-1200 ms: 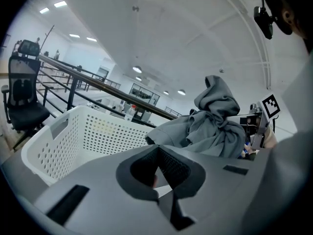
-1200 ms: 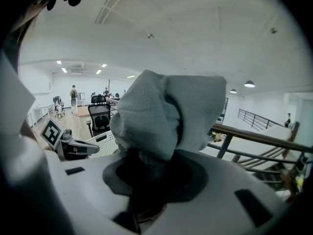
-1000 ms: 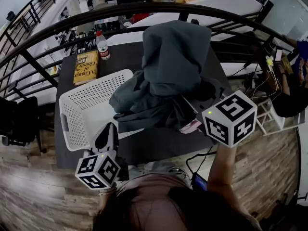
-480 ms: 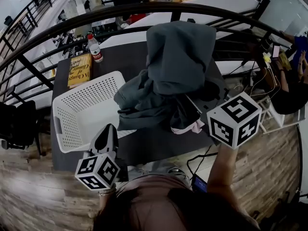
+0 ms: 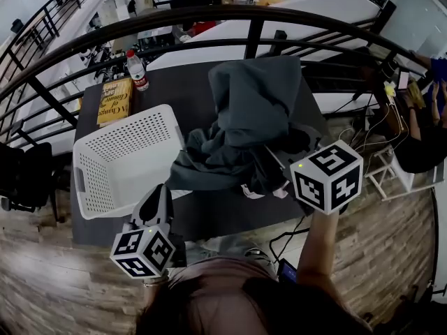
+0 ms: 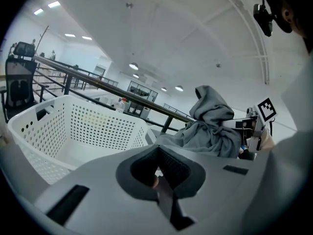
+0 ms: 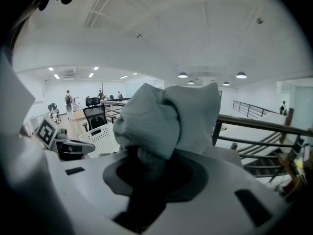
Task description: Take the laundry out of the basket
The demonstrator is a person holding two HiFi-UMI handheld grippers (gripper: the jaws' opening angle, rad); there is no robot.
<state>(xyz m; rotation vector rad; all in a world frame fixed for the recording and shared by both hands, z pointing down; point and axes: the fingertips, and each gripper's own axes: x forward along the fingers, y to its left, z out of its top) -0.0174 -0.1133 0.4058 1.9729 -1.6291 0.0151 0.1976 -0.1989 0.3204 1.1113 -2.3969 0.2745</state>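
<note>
The grey garment (image 5: pixel 255 110) you are lifting stands lower than it did a second ago. Your right gripper (image 7: pixel 145 164) has come down and in toward the worktop (image 5: pixel 174 82), and more of the basket's (image 5: pixel 112 166) right rim now shows clear of cloth.

Your right forearm (image 5: pixel 314 246) reaches up from the near edge, with that gripper slanted downward and its marker cube toward you. Its jaws are pinched narrow on a bunched fold of the garment, which rises as a hooded peak above them. The rest of the garment slumps in a heap on the worktop just right of the basket, with one hem draped over the basket's near right corner.

Your left gripper (image 6: pixel 157 179) hangs low at the near edge in front of the basket, pointing toward it. Its jaws are closed together with no laundry between them.

The white basket sits on the left of the worktop, and what you can see of its floor is bare. A yellow book (image 5: pixel 114 100) and a bottle (image 5: pixel 137 70) stand beyond it, near the dark railing (image 5: pixel 209 16).

In the head view, cloth buries the right gripper's fingertips. Something pale peeks from under the heap's near edge, but you cannot tell what it is. Your left wrist is hidden behind its cube. A small pinkish speck at the left jaws' seam is too small to identify.
</note>
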